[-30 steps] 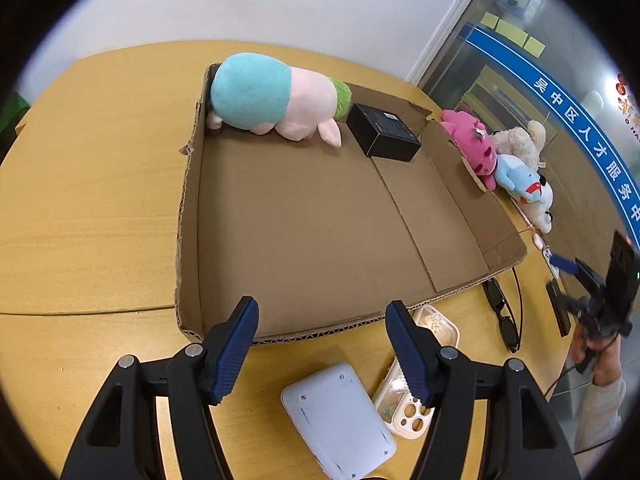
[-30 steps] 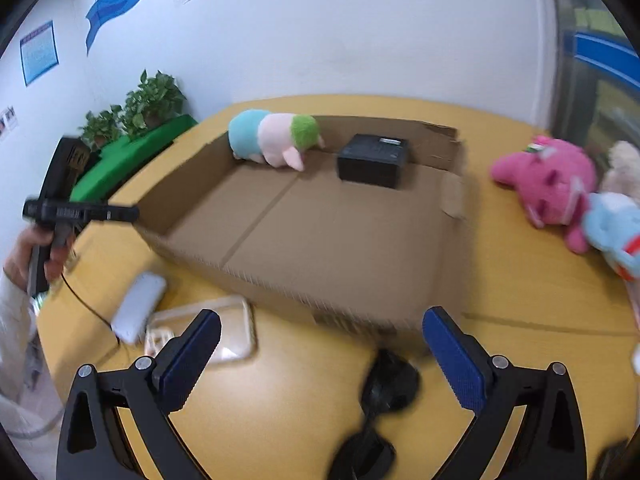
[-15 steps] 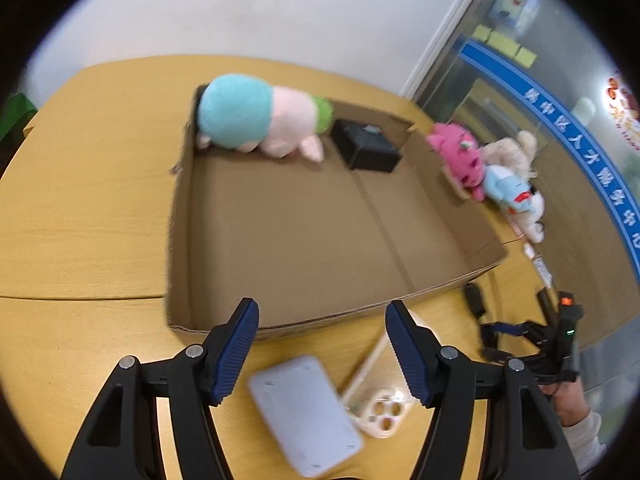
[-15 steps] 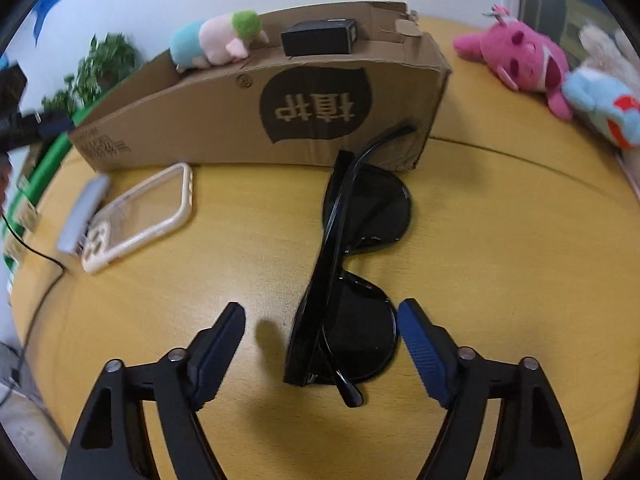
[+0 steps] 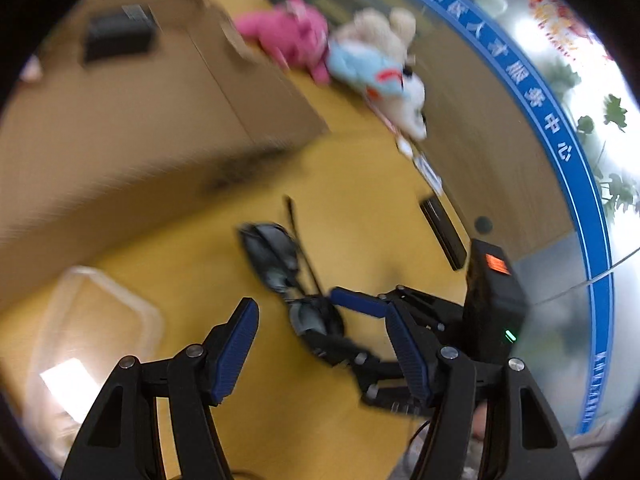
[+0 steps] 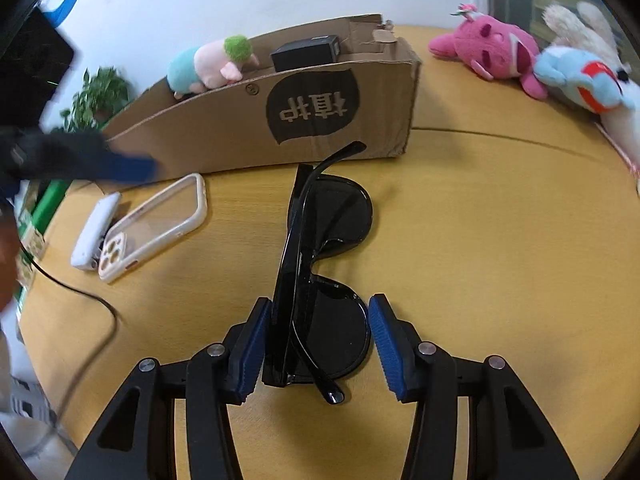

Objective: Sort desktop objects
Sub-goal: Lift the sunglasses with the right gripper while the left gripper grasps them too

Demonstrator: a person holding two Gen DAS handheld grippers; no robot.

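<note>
The right hand-held gripper (image 6: 316, 344) straddles the near lens of the black sunglasses (image 6: 320, 264), which rest on the yellow tabletop (image 6: 500, 260) just in front of the cardboard box (image 6: 280, 128). Its jaws are closing; the left pad looks to be touching the frame, while a sliver of gap shows at the right pad, so no firm clamp is visible. The glasses' far temple tip reaches the box wall.

The left hand-held gripper (image 5: 320, 344) hangs with its jaws apart and nothing between them. Its view is heavily blurred: the sunglasses (image 5: 280, 264) and the right hand-held gripper (image 5: 360, 312) are only smeared shapes there.

Inside the box, a pastel plush (image 6: 208, 64) and a small black box (image 6: 306, 54) are partly hidden by the wall. A clear phone case (image 6: 156, 228) and a white device (image 6: 94, 232) lie left of the glasses. A pink plush (image 6: 492, 48) and a blue plush (image 6: 576, 76) lie at the right, the toys beyond them cut off by the lens edge.
</note>
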